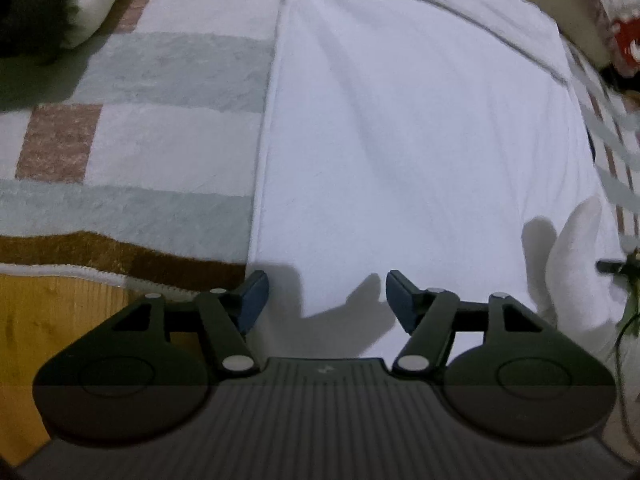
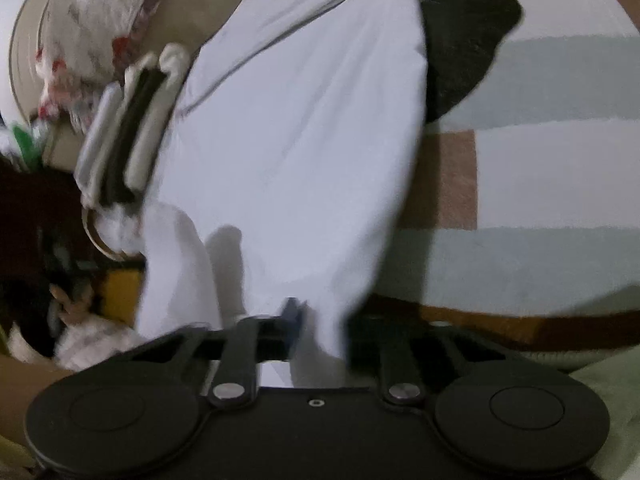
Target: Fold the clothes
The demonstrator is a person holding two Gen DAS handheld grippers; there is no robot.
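A white garment (image 1: 400, 140) lies spread flat on a patchwork blanket (image 1: 140, 80). My left gripper (image 1: 326, 300) is open and empty, hovering over the garment's near edge, its blue pads clear of the cloth. In the right wrist view the same white garment (image 2: 300, 140) is lifted and hangs bunched from my right gripper (image 2: 316, 328), which is shut on its near hem. The right finger is hidden by the cloth. A raised fold of the garment (image 1: 576, 252) shows at the right in the left wrist view.
A dark cloth (image 2: 464, 44) lies on the blanket beyond the garment. A stack of folded black and white items (image 2: 128, 128) and a red-patterned fabric (image 2: 100, 20) sit at the left. A brown blanket border (image 1: 120, 256) and yellow surface (image 1: 52, 320) lie nearby.
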